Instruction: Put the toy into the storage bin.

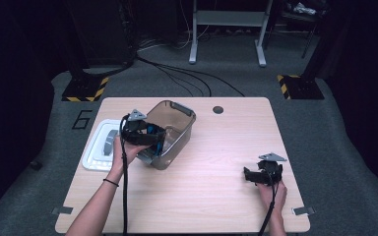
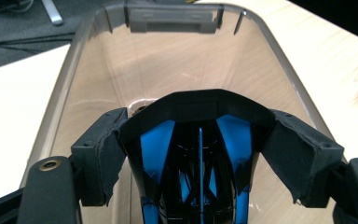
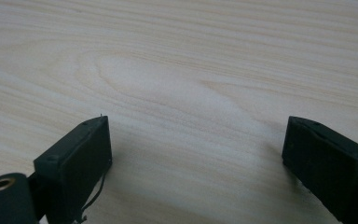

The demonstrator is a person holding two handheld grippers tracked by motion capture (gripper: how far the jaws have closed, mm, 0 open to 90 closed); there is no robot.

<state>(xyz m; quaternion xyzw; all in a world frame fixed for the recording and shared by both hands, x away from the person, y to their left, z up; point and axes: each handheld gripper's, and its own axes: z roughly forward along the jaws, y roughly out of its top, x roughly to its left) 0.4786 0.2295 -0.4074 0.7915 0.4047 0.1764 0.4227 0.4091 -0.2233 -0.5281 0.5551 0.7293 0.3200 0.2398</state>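
Item: smoky translucent bin (image 1: 174,129), tilted, left of centre in the high view, resting on the table (image 1: 216,167). Its lower end is covered by the left gripper (image 1: 150,137).

Black-and-blue object (image 2: 198,154): clamped between the left gripper's fingers (image 2: 105,158), held at the bin's open mouth; its lower part is cut off by the bottom edge of the left gripper view, and what it is cannot be made out.

White lid (image 1: 100,145): flat at the table's left edge, partly hidden behind the left hand.

Right gripper (image 1: 262,175): lower right of the high view, fingers (image 3: 81,154) spread wide with nothing between them, above bare wood.
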